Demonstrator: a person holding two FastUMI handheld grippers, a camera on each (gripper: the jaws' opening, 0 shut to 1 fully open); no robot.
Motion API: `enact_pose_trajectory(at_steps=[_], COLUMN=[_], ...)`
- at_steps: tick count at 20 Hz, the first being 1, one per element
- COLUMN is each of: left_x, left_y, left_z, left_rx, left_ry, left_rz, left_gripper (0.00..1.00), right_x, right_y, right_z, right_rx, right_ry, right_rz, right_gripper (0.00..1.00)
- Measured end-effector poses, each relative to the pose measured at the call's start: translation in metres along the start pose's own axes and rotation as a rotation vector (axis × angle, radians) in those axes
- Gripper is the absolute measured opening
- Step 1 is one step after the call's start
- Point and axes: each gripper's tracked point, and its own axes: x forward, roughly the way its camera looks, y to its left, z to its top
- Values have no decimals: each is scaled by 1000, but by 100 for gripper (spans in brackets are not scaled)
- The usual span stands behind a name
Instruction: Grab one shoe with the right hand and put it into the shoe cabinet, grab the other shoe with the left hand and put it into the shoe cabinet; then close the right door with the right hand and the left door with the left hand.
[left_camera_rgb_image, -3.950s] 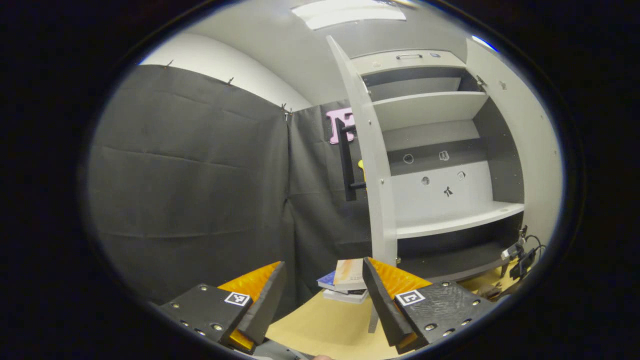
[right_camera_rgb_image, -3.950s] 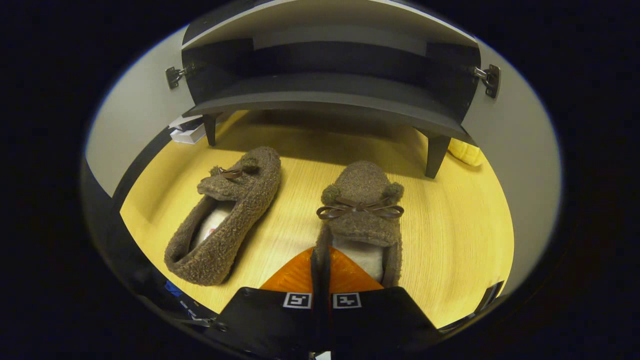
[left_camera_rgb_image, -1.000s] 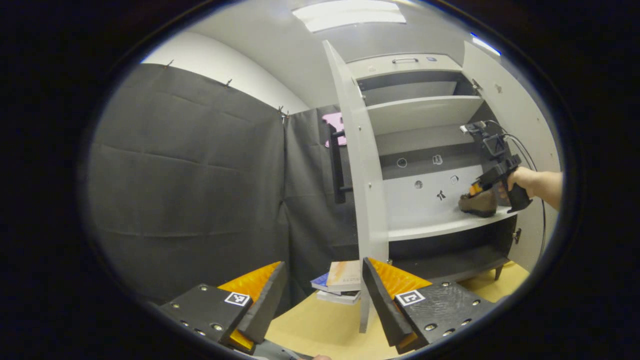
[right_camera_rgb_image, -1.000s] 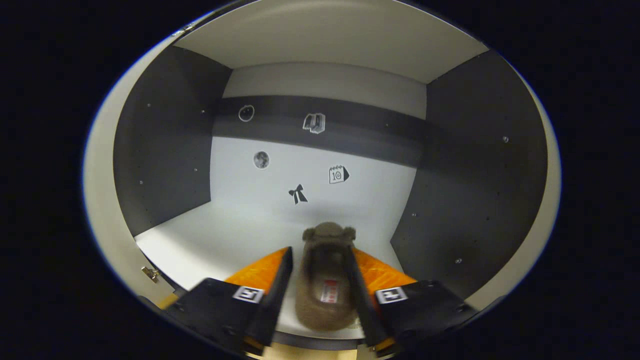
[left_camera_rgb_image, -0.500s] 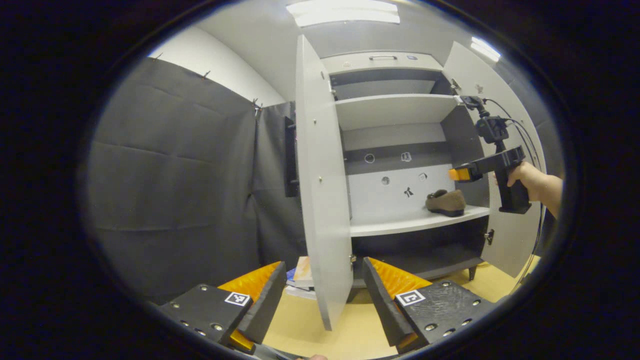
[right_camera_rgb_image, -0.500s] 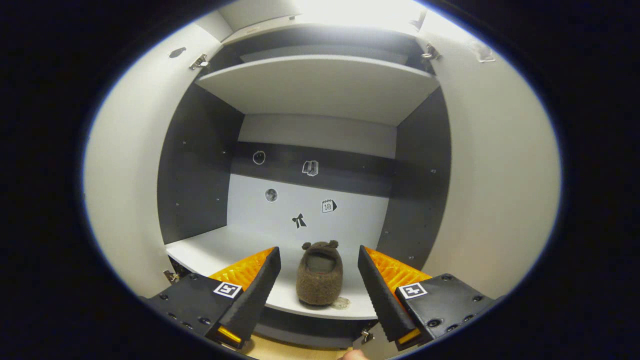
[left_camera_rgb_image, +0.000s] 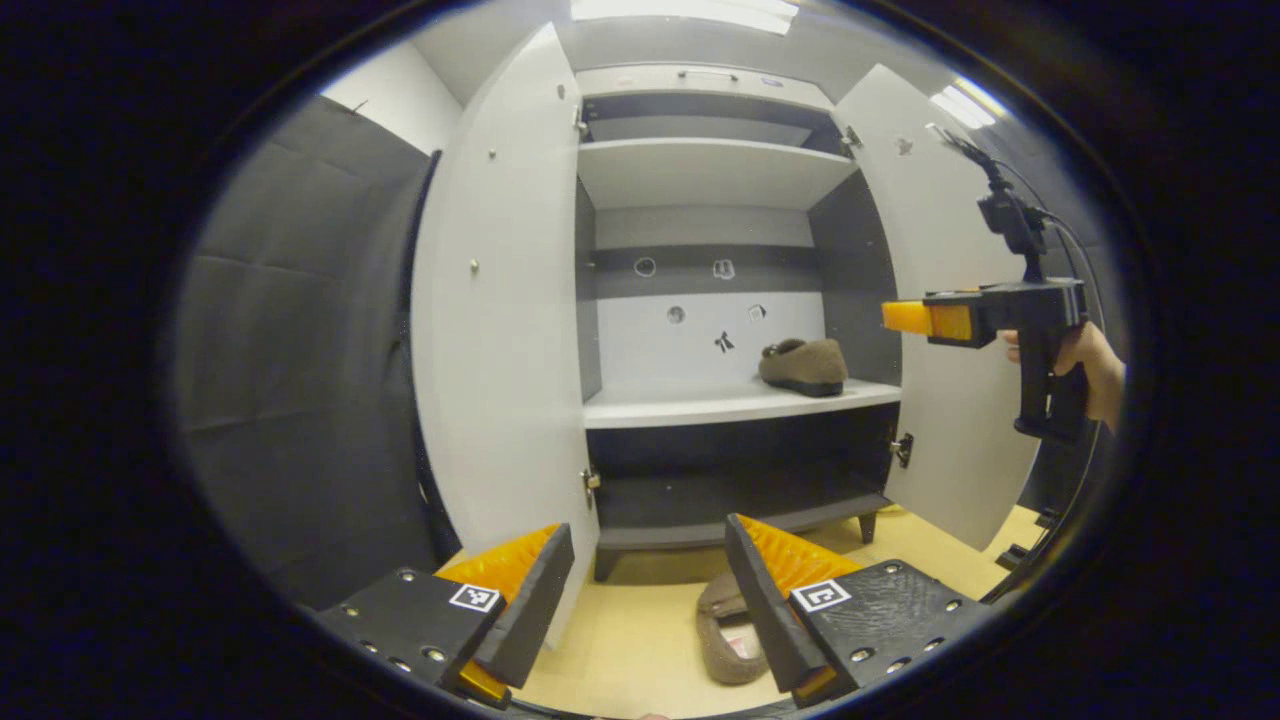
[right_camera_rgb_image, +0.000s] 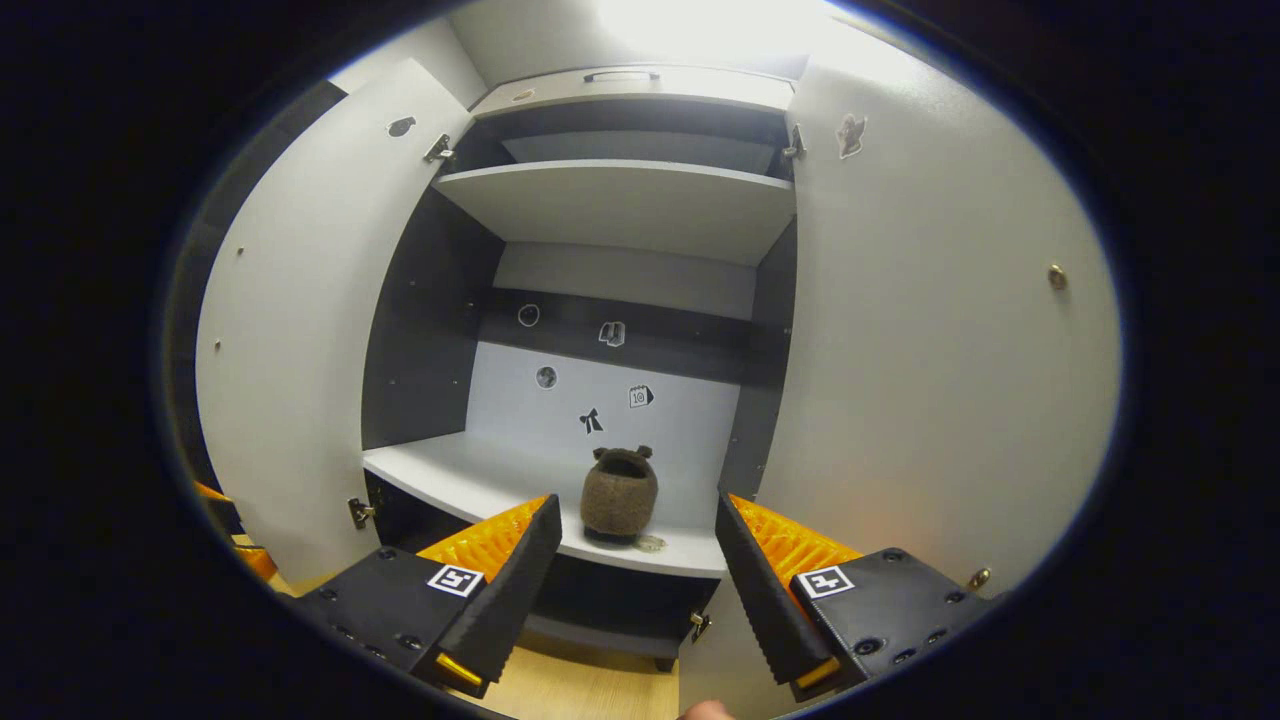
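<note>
The second shoe (left_camera_rgb_image: 727, 630) lies on the floor just below the left gripper (left_camera_rgb_image: 650, 590), probably pointing toward the cabinet (left_camera_rgb_image: 700, 170); both grippers are spread, empty.

Setting: recording booth staged as a home entryway. Black cloth wall (left_camera_rgb_image: 290, 330) hanging left of the jaws; grey shoe cabinet (left_camera_rgb_image: 700, 170) standing ahead with both doors open; pale wood floor (left_camera_rgb_image: 640, 640) lying below; ceiling light panel (left_camera_rgb_image: 690, 10) glowing overhead.
</note>
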Motion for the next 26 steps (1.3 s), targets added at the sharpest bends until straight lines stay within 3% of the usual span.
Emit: enact_pose_trajectory(at_steps=[2, 5, 7, 9, 10, 11, 18, 24, 25, 26], left_x=[13, 33, 39, 47, 51, 54, 76, 83, 84, 85], left_y=[-9, -21, -26, -29, -31, -31, -38, -36, -35, -34], left_z=[-25, -62, -79, -93, -100, -106, -171, -217, -222, -225], left_rx=[-13, -28, -29, -31, -31, -30, -8, -15, -20, -23], left_ry=[58, 155, 214, 262, 281, 302, 467, 611, 630, 647], left_rz=[-33, -78, -96, -114, -120, -127, -170, -176, -173, -168], left_gripper=[84, 94, 89, 89, 94, 90, 90, 90, 94, 90], right_x=[-14, -28, -39, -45, -46, -47, -51, -50, -51, -50], right_y=[0, -4, -2, -2, -2, 0, 7, 15, 16, 19], right_z=[-6, -20, -26, -34, -36, -36, -50, -59, -60, -61], right_rx=[14, 20, 19, 5, 3, 11, 57, 63, 59, 55], right_ry=[-2, -3, 8, 31, 43, 48, 102, 136, 141, 147], right_rz=[6, 2, 4, 0, -2, -1, -3, -1, 0, 2], right_gripper=[98, 98, 97, 97, 97, 97, 98, 98, 98, 98])
